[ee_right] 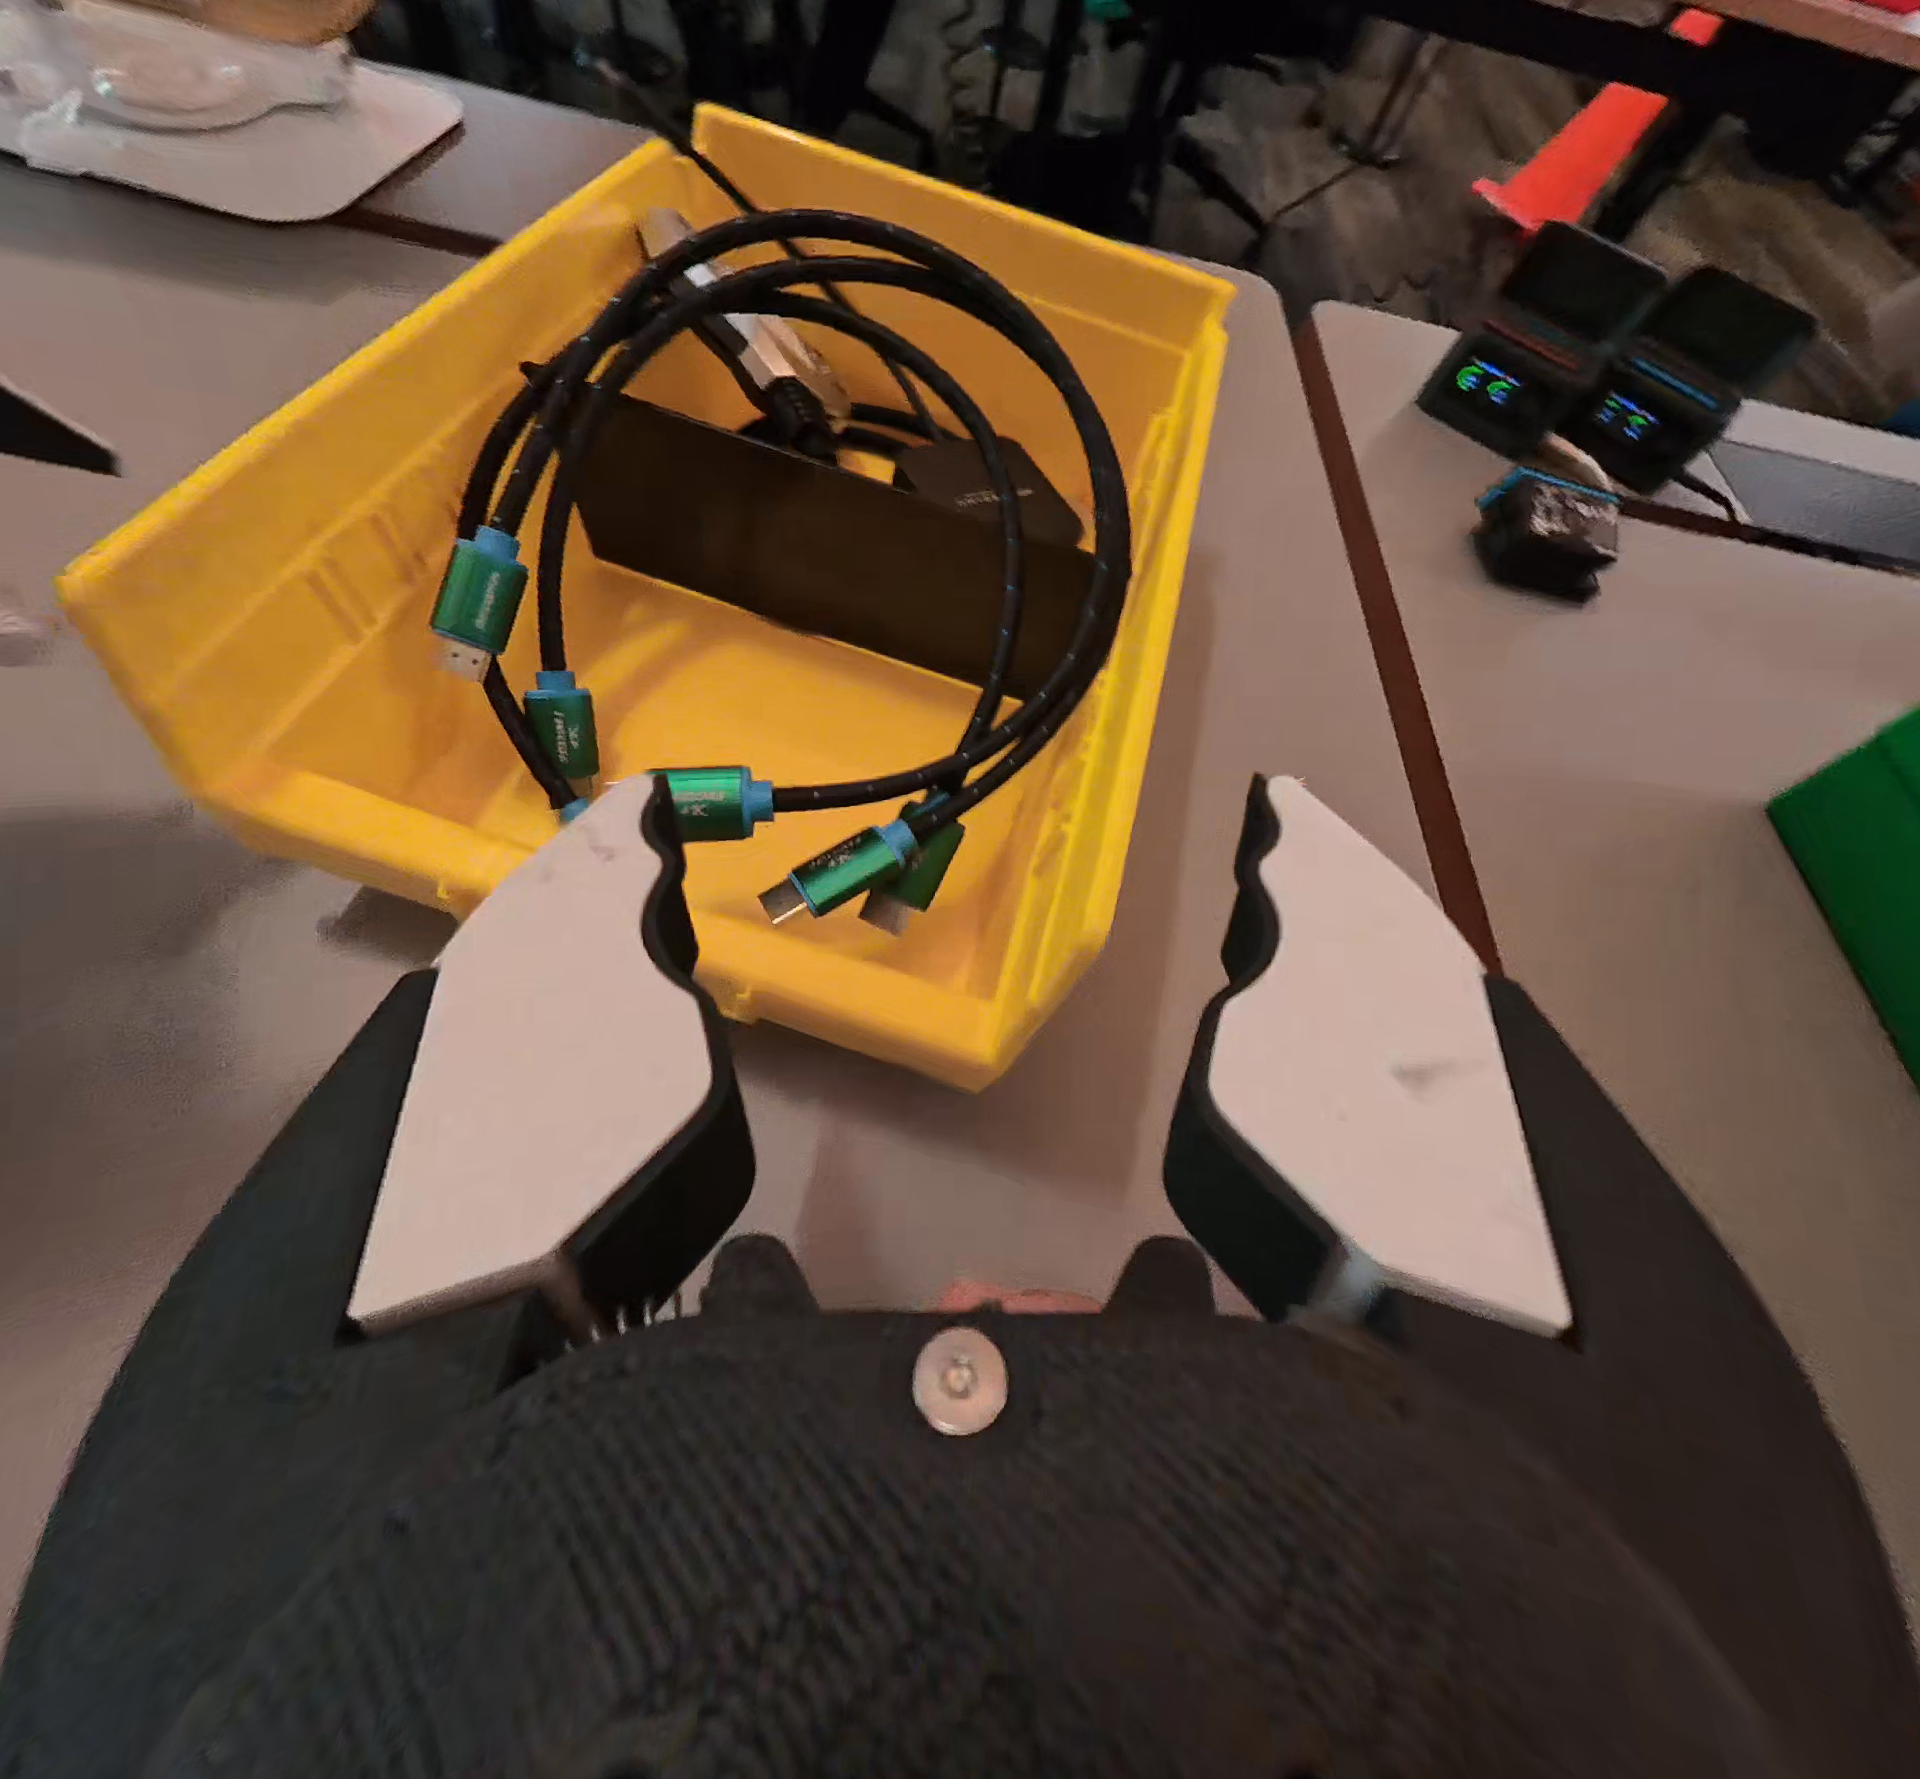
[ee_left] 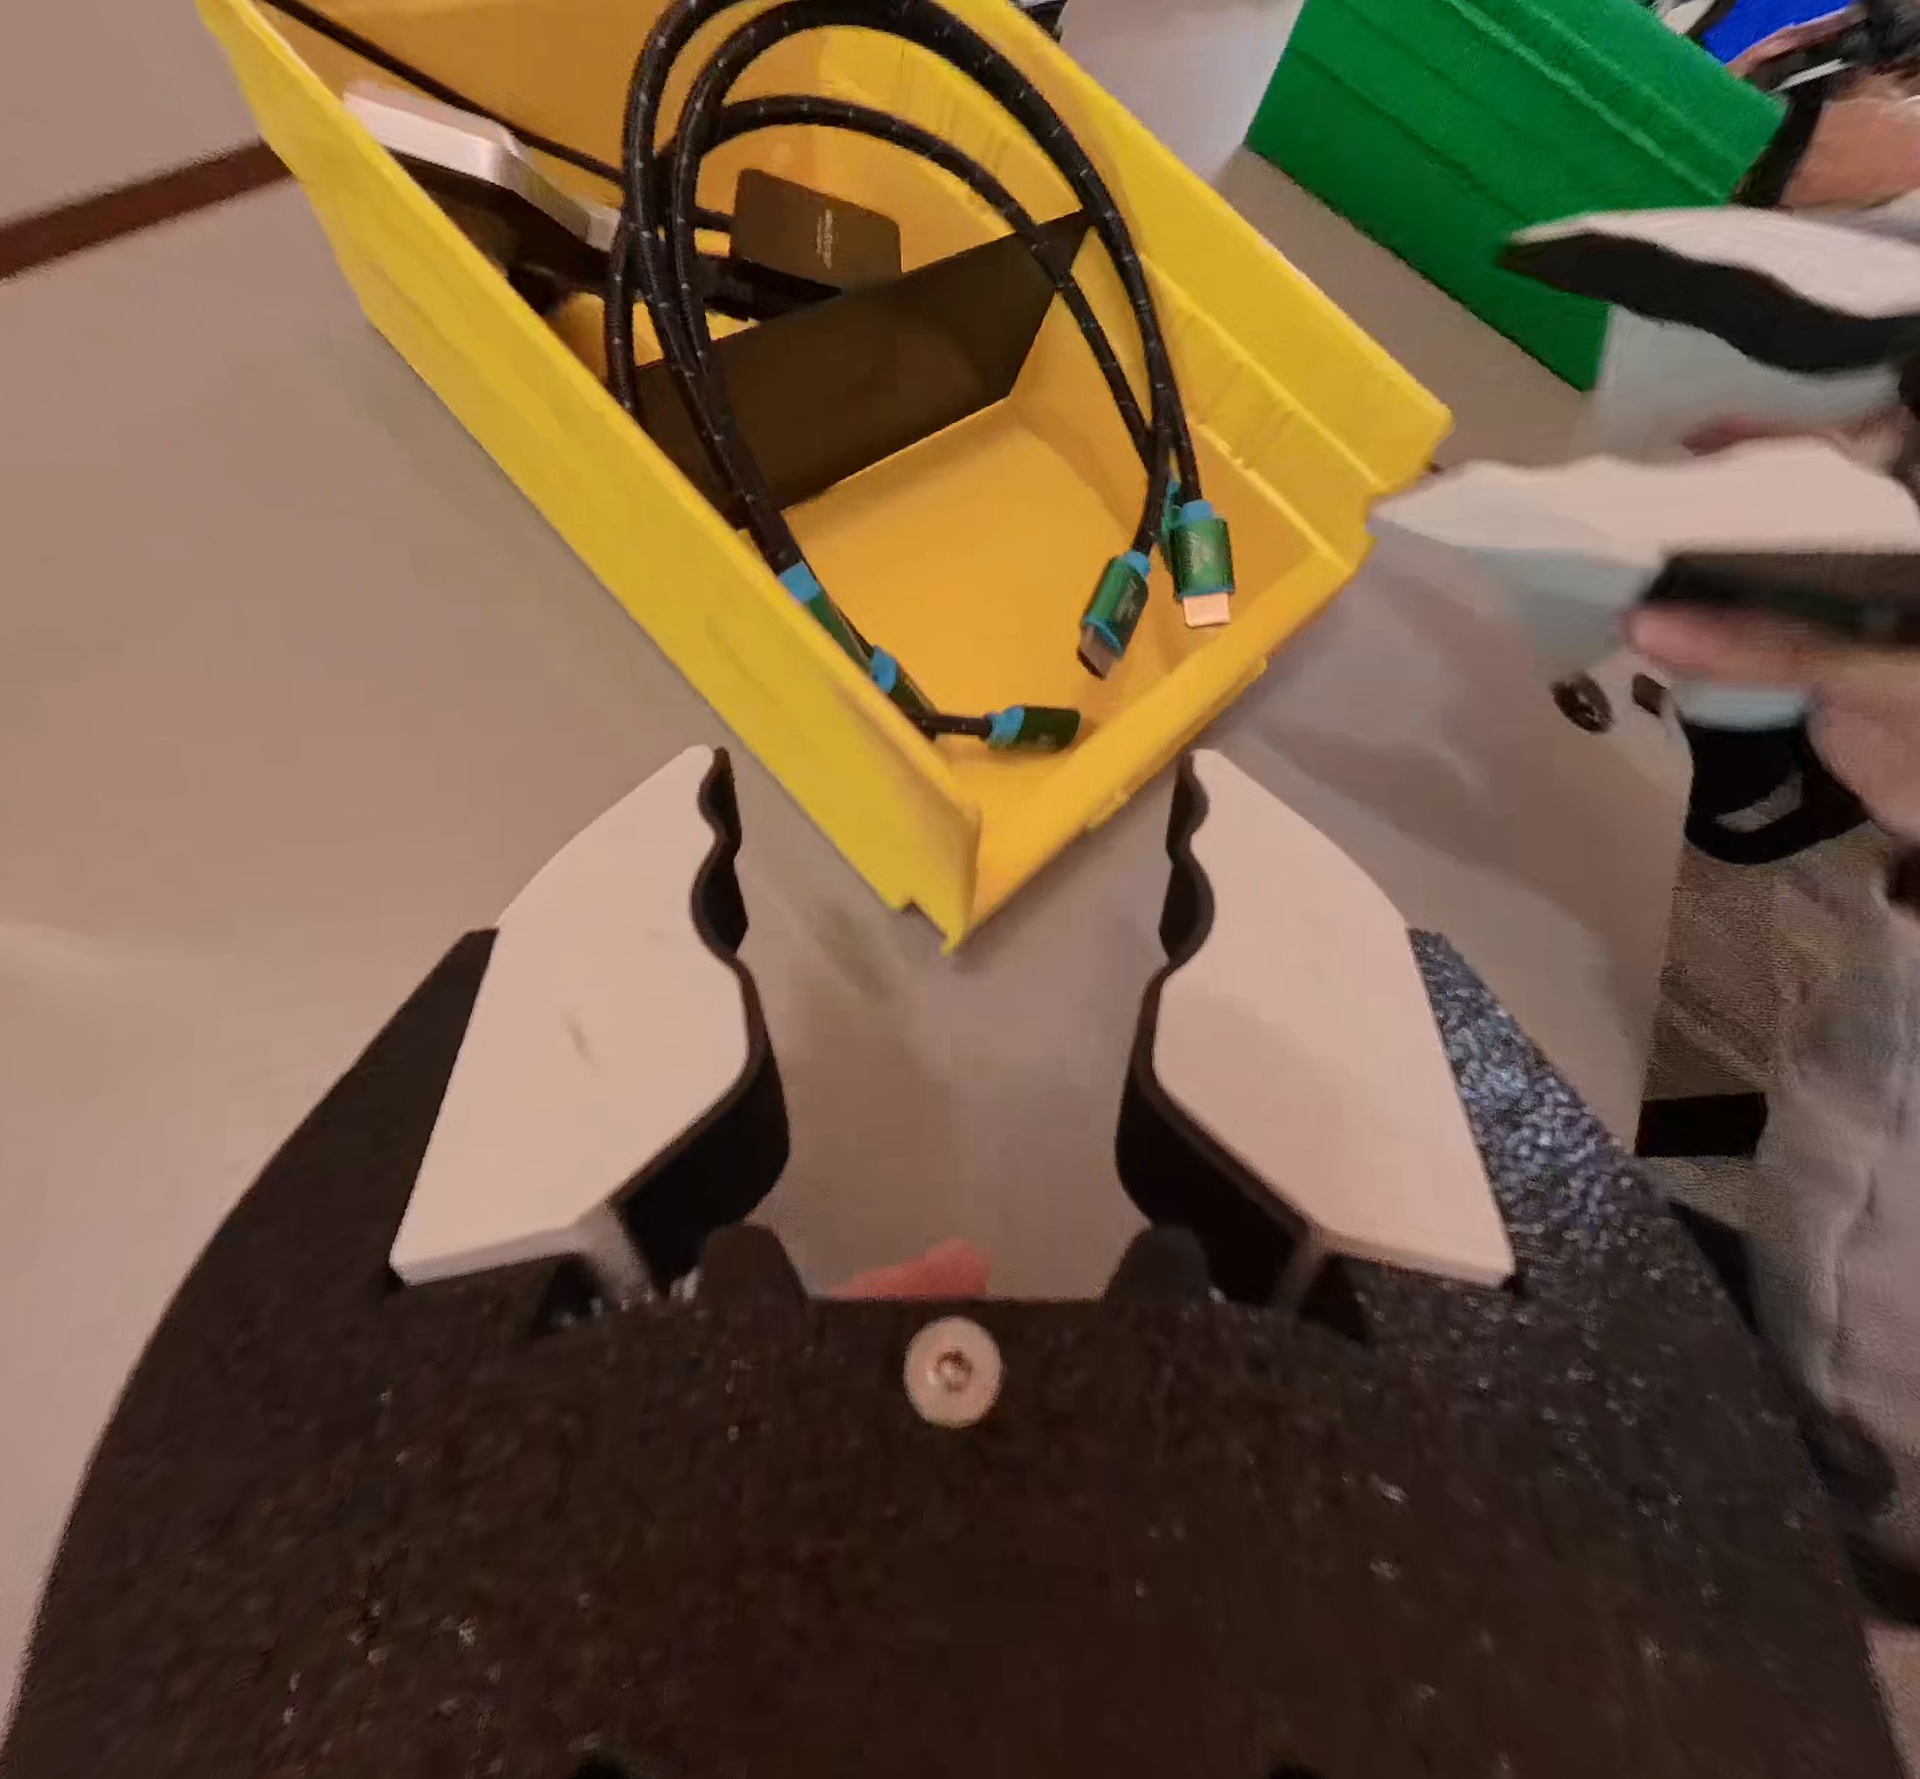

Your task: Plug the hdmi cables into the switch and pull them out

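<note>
From my remote seat, the left wrist view smears the other white-and-black handheld gripper (ee_left: 1714, 399) at the right edge; I cannot tell how its jaws stand. The green plastic bin (ee_left: 1486, 129) behind it is blurred, its contents out of sight. In the yellow plastic bin (ee_right: 1101, 898), the flat black box-shaped switch (ee_right: 831, 534) is partly hidden under the coiled black braided HDMI cables (ee_right: 1039, 441); its ports I cannot see. 1 green connector (ee_right: 577, 810) is covered by my right gripper's grey left finger (ee_right: 561, 1002).
</note>
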Tool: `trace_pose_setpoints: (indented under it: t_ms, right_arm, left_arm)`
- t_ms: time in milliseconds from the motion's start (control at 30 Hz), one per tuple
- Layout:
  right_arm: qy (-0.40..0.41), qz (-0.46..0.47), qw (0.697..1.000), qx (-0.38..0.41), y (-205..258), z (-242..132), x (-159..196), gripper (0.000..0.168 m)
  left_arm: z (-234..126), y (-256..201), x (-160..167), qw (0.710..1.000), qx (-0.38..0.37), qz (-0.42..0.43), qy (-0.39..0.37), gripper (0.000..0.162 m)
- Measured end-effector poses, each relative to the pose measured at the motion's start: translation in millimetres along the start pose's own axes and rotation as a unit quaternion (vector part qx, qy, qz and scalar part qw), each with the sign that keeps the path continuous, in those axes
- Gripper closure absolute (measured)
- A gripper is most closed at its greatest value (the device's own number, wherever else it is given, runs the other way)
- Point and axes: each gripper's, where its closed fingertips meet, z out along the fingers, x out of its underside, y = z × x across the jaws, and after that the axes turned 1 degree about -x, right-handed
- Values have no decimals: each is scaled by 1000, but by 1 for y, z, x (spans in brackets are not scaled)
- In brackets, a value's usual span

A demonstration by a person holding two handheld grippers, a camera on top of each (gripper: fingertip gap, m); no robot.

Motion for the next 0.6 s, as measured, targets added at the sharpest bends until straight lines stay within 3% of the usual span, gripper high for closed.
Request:
trace_pose_setpoints:
  t_ms: [133,167,200,267,400,600]
  right_arm:
    - [-54,60,997,-5,4,-4,-11,68]
    - [-77,78,994,-12,6,-7,-20,69]
    - [-96,90,991,-14,6,-9,-28,71]
    - [-105,85,991,-13,10,-9,-32,72]
    - [-70,55,995,-38,21,-7,-25,70]
    - [-103,67,991,-56,31,-21,-42,76]
  left_arm:
    - [51,34,-1,992,-87,28,85,86]
    - [61,44,3,987,-110,48,110,77]
    - [69,47,8,983,-109,61,133,84]
    - [77,54,9,980,-123,66,141,116]
    - [60,88,1,974,-172,96,113,141]
    - [-10,117,38,977,-141,124,105,142]
